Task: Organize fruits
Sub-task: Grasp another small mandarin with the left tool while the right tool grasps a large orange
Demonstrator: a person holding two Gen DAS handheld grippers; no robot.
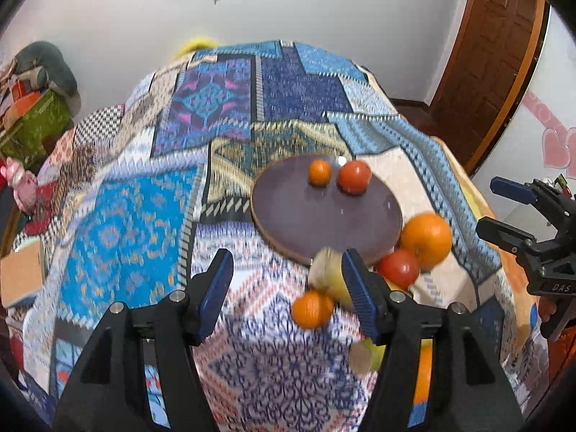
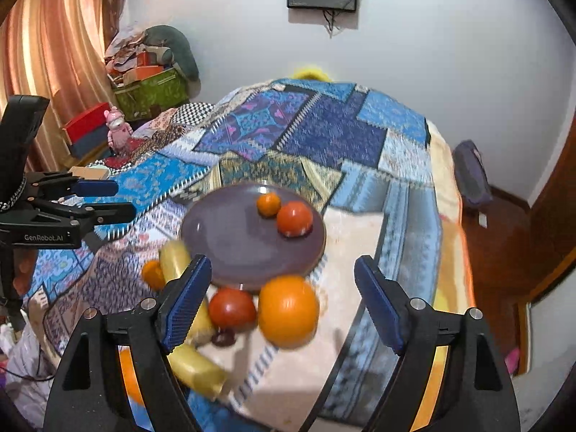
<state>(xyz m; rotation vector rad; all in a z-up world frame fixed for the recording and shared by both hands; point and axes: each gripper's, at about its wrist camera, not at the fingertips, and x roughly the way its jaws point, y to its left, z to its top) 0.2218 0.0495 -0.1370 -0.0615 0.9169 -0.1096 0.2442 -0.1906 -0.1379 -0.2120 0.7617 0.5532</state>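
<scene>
Covering the whole bed (image 1: 223,115) is a patchwork quilt (image 2: 324,136) of blue, purple, cream and gold squares, blurred in both views. On it lies a round, dark purple plate (image 1: 324,223) with a pale wooden-looking rim, flat and shallow.

Two fruits sit on the plate's far part, close together: a red tomato (image 1: 354,176) and, just beside it, a smaller mandarin (image 1: 319,171). The other fruits lie on the quilt by the plate's near edge. Largest is a bright orange (image 2: 288,311), round and glossy. Touching or nearly touching it is a second tomato (image 2: 232,309), deep red. Beside that lie two pale yellow bananas; one banana (image 2: 176,261) runs along the plate's edge, and the other banana (image 2: 198,372) lies nearer the camera, its end cut blunt. A small mandarin (image 2: 153,274) lies next to the first banana. A small dark fruit (image 2: 223,338), too blurred to name, lies just below the second tomato.

Left gripper (image 1: 288,284) hangs over the quilt with its blue-padded jaws partly apart and nothing between them; the first banana and small mandarin show just past its right pad. Right gripper (image 2: 282,306) stands with jaws wide above the orange and second tomato, pressing on neither.
</scene>
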